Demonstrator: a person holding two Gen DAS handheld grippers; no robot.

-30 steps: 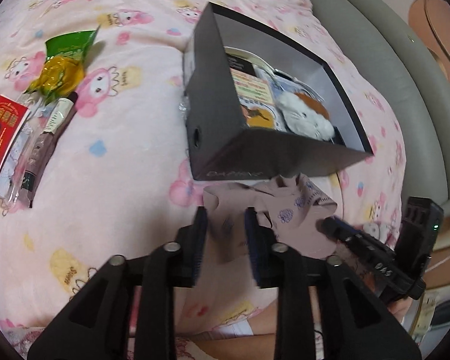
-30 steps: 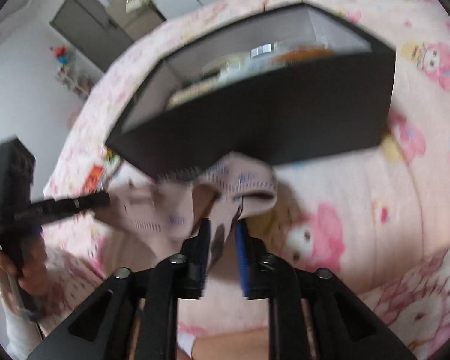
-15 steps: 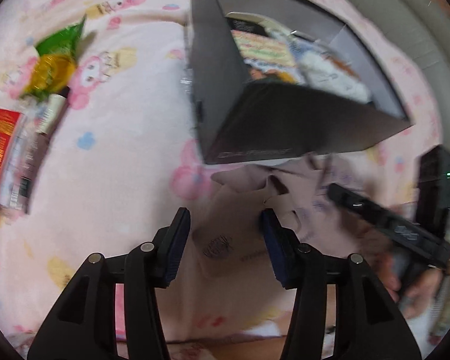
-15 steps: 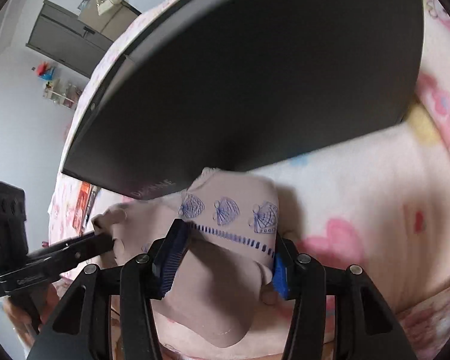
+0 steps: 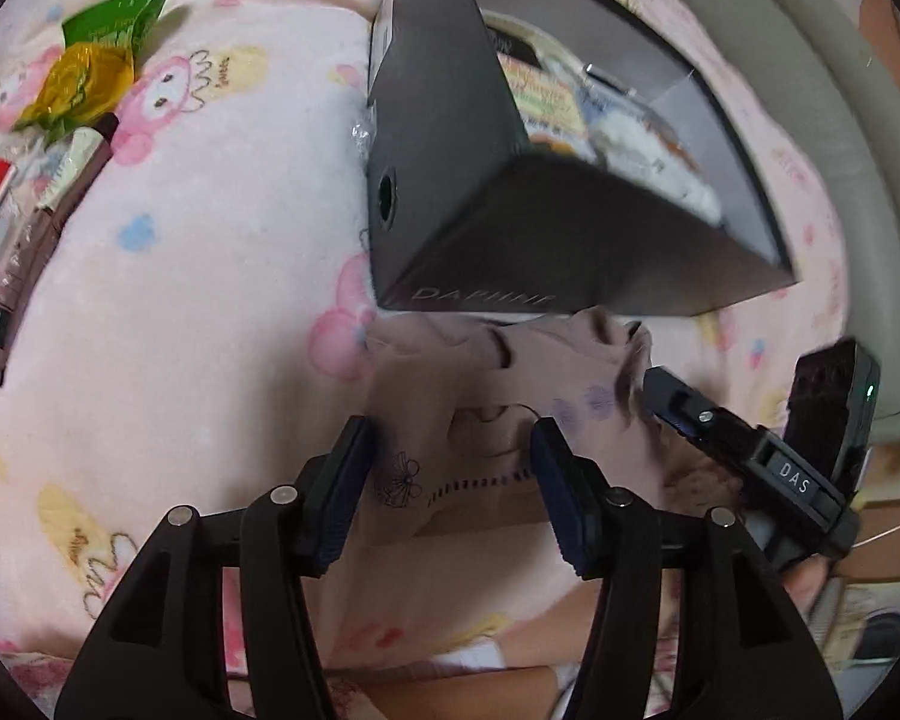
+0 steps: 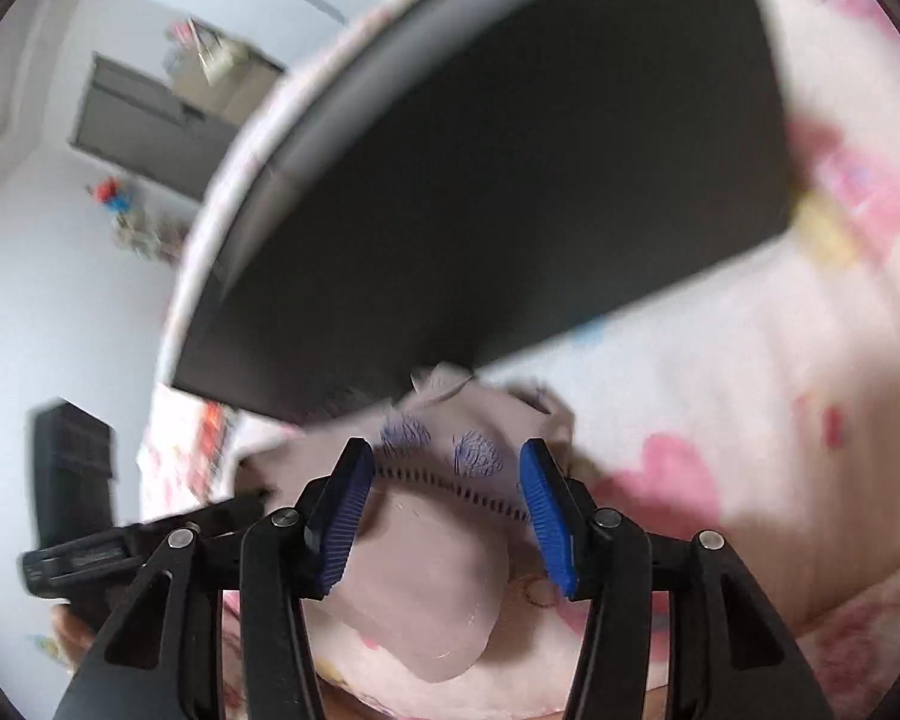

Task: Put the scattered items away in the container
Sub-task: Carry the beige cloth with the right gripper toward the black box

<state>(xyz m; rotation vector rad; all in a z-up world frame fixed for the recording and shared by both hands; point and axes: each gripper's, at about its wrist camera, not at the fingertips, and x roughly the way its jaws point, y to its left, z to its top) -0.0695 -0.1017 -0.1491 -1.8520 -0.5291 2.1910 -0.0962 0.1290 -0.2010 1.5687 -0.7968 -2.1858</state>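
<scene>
Two grippers over pink sock [image 5: 498, 414] at box's [image 5: 450, 138] 6 o'clock: left gripper [image 5: 450, 480] opening, right gripper [image 6: 447, 504] spread; sock between pads, unpinched, apparently for regrasp.

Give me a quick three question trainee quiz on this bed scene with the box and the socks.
1. True or false: the pink socks lie inside the black box.
2. Which does the left gripper straddle? A green packet, B socks, C tube.
3. What lies under the box?

Key: 1 false, they lie on the blanket against the box's near side. 2 B; its jaws are opening, pads clear of the fabric. 3 the pink cartoon blanket.
</scene>
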